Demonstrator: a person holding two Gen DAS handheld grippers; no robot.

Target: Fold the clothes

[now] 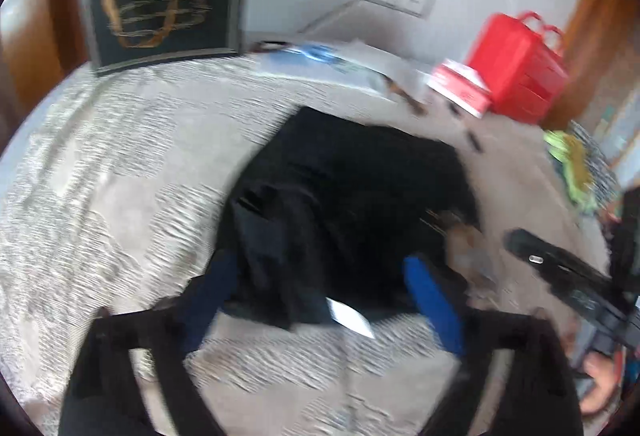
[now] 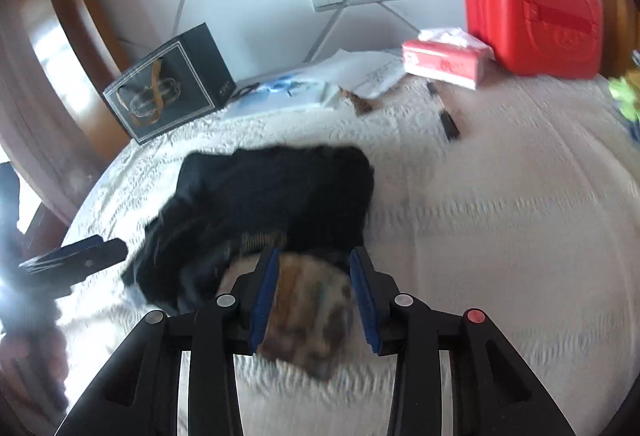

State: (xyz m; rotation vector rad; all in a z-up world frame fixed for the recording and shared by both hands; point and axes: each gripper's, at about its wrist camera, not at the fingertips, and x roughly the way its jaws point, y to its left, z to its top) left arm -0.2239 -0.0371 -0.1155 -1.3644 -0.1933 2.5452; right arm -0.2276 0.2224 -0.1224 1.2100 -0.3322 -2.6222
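Observation:
A black garment (image 1: 344, 211) lies bunched on the white bedspread (image 1: 100, 195); it also shows in the right wrist view (image 2: 272, 195). My left gripper (image 1: 320, 276) is open, its blue-padded fingers (image 1: 432, 296) on either side of the garment's near edge, where a white tag (image 1: 350, 316) shows. My right gripper (image 2: 316, 268) is open around a brownish patterned fold (image 2: 308, 312) at the garment's near end. The frames are blurred, so contact is unclear. The right gripper shows at the right of the left wrist view (image 1: 560, 268).
At the head of the bed stand a dark gift bag (image 1: 164, 11), papers (image 1: 328, 63), a red tissue box (image 1: 460, 87) and a red plastic case (image 1: 520, 63). Pens (image 2: 444, 111) lie on the spread. Green-yellow cloth (image 1: 572, 167) lies at the right edge.

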